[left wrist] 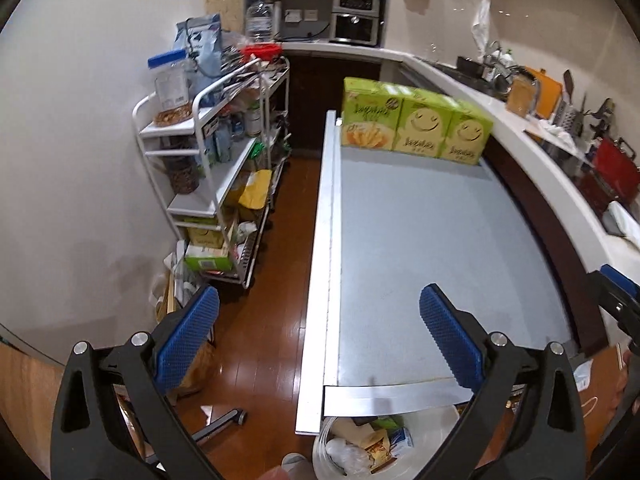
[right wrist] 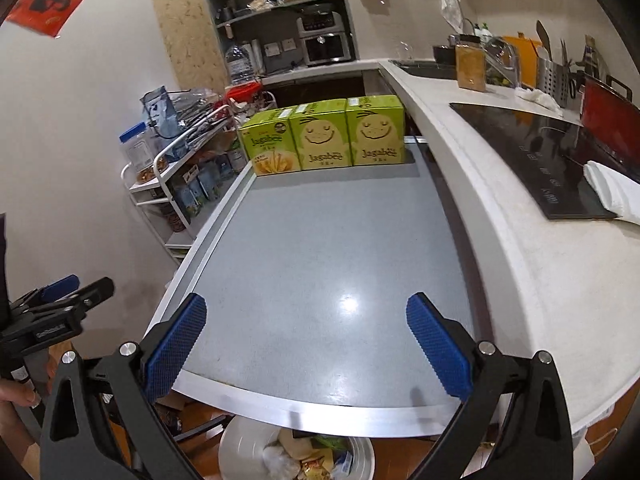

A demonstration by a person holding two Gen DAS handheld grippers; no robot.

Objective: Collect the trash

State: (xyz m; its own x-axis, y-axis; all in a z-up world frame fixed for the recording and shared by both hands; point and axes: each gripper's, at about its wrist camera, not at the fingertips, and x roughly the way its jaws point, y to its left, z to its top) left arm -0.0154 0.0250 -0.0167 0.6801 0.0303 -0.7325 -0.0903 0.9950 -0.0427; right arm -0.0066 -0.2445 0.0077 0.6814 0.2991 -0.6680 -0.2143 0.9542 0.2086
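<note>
Our left gripper (left wrist: 318, 330) and right gripper (right wrist: 306, 338) both have their fingers spread wide and hold nothing. Under them the grey counter (right wrist: 320, 248) is bare up close. The trash (right wrist: 298, 458) lies in one white bin (right wrist: 240, 444) below its near edge. Three green snack boxes (right wrist: 324, 140) stand at the far end. We judge they could be mistaken for trash, and a low sweep could tip them

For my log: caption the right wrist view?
Open right claw over grey table; three Jagabee boxes behind, trash bin below.
</note>
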